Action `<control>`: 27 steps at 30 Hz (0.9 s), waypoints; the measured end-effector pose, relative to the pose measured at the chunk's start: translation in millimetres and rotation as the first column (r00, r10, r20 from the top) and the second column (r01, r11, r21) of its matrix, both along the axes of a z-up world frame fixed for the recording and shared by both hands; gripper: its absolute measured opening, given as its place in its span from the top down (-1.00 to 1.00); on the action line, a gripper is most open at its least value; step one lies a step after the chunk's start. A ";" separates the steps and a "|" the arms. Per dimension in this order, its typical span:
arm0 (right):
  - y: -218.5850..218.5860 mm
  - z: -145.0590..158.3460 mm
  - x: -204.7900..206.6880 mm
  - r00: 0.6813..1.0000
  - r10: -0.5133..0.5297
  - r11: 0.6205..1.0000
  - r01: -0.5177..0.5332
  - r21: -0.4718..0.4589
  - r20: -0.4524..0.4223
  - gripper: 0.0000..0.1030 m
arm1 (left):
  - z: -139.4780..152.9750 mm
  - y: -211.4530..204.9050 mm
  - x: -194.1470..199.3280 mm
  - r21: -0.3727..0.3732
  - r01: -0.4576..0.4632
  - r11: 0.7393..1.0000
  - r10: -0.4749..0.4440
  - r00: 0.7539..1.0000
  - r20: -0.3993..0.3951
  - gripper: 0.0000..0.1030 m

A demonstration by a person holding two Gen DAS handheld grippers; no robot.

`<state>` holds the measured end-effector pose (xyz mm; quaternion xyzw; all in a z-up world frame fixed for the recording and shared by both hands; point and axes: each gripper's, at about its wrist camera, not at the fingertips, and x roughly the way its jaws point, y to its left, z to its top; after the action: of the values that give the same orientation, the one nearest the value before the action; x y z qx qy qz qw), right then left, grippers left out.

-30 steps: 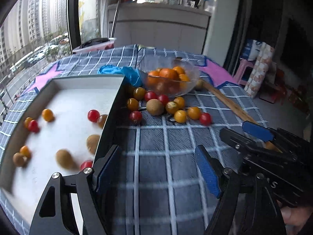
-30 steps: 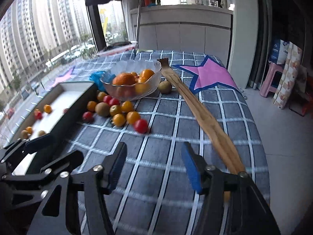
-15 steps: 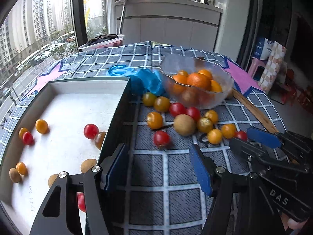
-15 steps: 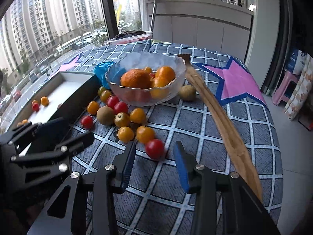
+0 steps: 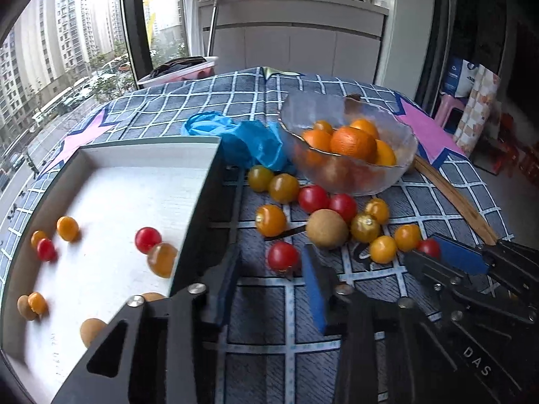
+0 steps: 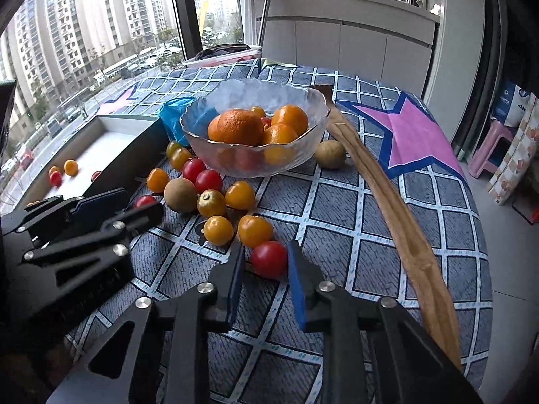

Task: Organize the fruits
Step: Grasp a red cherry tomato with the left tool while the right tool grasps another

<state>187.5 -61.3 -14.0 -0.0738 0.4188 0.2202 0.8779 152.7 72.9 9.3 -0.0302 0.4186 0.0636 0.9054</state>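
Two hand-held grippers reach over a table covered in a blue-grey checked cloth [image 6: 337, 208] with pink stars. The left gripper [image 5: 271, 286] has its blue-padded fingers spread, and a glossy red cherry tomato [image 5: 283, 256] sits on the cloth between the fingertips, touching neither pad. The right gripper [image 6: 264, 271] is also spread, its pads flanking another red cherry tomato [image 6: 269, 258]; whether the pads touch it is hard to tell.

Several small fruits lie loose in a cluster on the cloth in front of a clear glass bowl [image 6: 296, 155]. They are round and shiny: yellow-orange tomatoes such as one [image 6: 255, 230] just beside the right gripper's tomato, two more red ones [image 5: 313, 198] side by side, greenish-yellow ones [image 5: 260, 177] near the bowl, and a dull tan, rough-skinned round fruit [image 5: 326, 229] in the middle. A second tan fruit [image 6: 330, 154] rests alone to the right of the bowl. The bowl holds larger oranges [image 6: 240, 126] with dimpled skin.

Left of the cluster stands a shallow tray [image 5: 198, 208] with dark outer walls and a white floor. Scattered across it are red, orange and tan fruits, among them a red tomato [image 5: 147, 239] touching an amber one [image 5: 162, 260]. A crumpled blue plastic bag [image 5: 249, 141] lies between tray and bowl, and a long wooden strip [image 6: 387, 202] runs along the right side of the table.
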 end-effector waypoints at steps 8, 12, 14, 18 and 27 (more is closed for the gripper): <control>2.5 0.0 -1.1 1.000 0.001 1.000 -0.001 -0.013 0.006 0.58 | 1.1 -1.1 -1.7 0.036 -0.012 0.999 0.012 1.000 -0.001 0.62; 2.2 -0.2 -0.8 1.000 0.001 1.000 -0.001 -0.012 0.006 0.58 | 2.3 7.5 -5.6 -0.004 -0.002 1.000 0.003 1.000 0.010 0.62; 1.8 -0.2 -0.7 1.000 0.001 1.000 -0.001 -0.002 0.002 0.58 | 2.1 11.2 -5.7 -0.001 0.000 1.000 0.000 1.000 0.005 0.62; -2.1 0.4 1.0 1.000 0.001 1.000 -0.001 0.026 -0.009 0.57 | 2.0 12.0 -5.5 0.002 0.020 1.000 -0.020 1.000 0.004 0.62; -6.5 -0.2 3.2 1.000 0.004 0.999 -0.003 0.050 -0.018 0.57 | 2.0 3.4 -8.6 0.041 0.021 0.999 -0.021 1.000 -0.002 0.62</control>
<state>190.7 -67.8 -14.2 -0.0504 0.4210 0.2327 0.8753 144.0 76.3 11.3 -0.0071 0.4180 0.0629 0.9062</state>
